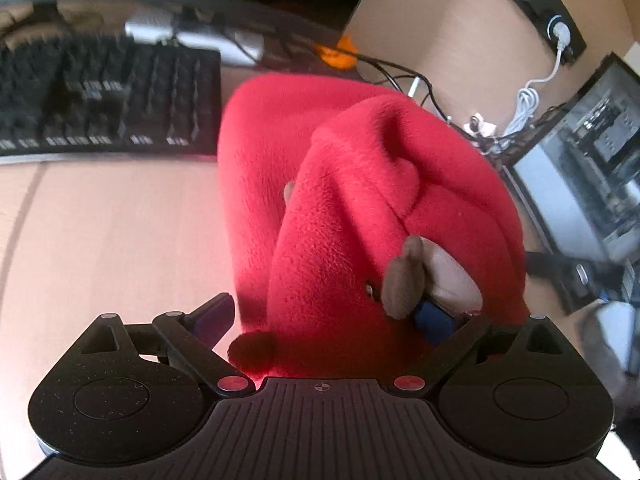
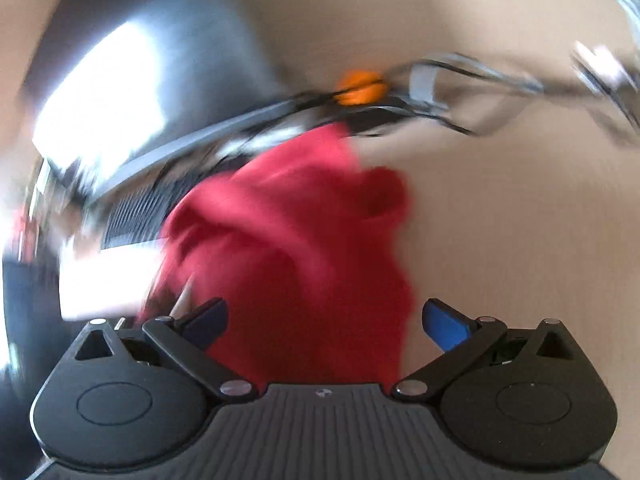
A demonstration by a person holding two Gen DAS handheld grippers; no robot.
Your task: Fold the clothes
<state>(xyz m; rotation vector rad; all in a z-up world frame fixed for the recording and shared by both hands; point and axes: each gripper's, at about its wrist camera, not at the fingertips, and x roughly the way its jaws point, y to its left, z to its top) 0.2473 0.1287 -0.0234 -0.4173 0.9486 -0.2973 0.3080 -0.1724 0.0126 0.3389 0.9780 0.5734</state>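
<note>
My left gripper and right gripper both stood apart around the red fleece garment — I judged I should clamp 1 edge before lifting off the tabletop.

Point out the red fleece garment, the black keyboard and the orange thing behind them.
Red fleece garment [image 1: 340, 208]: left wrist view, on its bunched upper fold.
Black keyboard [image 1: 104, 96]: left wrist view, on the middle key rows.
Orange object [image 1: 340, 54]: left wrist view, on its visible body among the cables.
</note>
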